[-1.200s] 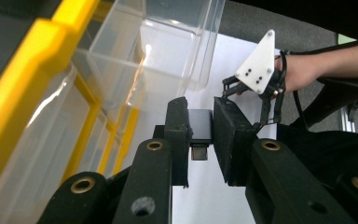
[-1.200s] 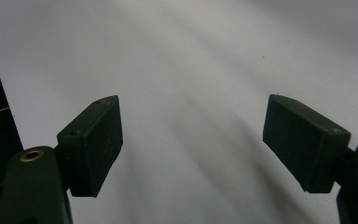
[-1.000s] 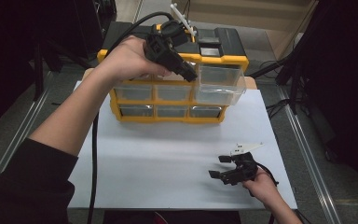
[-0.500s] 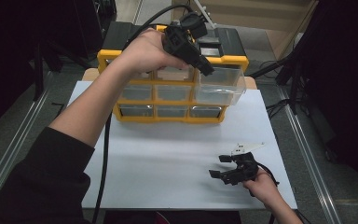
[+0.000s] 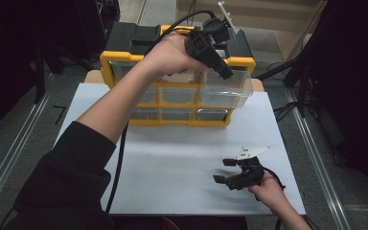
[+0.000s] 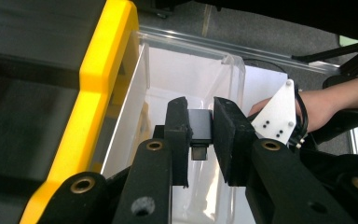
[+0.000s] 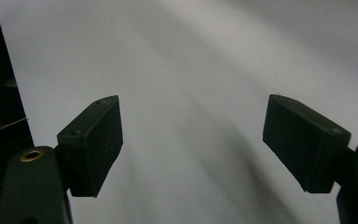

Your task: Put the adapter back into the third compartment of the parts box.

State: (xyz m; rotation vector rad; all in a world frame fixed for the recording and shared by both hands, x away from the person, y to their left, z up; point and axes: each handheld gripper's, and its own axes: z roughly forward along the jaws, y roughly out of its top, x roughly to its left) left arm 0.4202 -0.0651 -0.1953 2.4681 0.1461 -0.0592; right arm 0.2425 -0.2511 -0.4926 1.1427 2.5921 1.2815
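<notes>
**Small dark part pinched above an open drawer**

Here, a small dark block (image 6: 199,126) with a little stub under it sits at the centre of the left gripper view, clamped between two black jaws. It hangs over a clear plastic drawer (image 6: 186,74) that stands pulled out of a yellow-and-black organiser (image 5: 124,57); in the high view that drawer (image 5: 227,91) juts from the cabinet's right side, upper middle of the frame.

The left hand-held gripper (image 6: 200,135) is closed down to the width of the block, its pads (image 6: 177,135) pressing on both sides. In the high view this hand-held gripper (image 5: 223,72) points down toward the drawer, held by a hand (image 5: 170,55) reaching in from the lower left, a black cable trailing from it.

The right hand-held gripper (image 5: 225,171) lies low at the lower right of the high view, on the white sheet (image 5: 172,163) covering the counter, held by the other hand (image 5: 268,184). In its own view the right hand-held gripper (image 7: 193,140) has its jaws spread wide, with only bare white sheet (image 7: 191,70) between them.
</notes>
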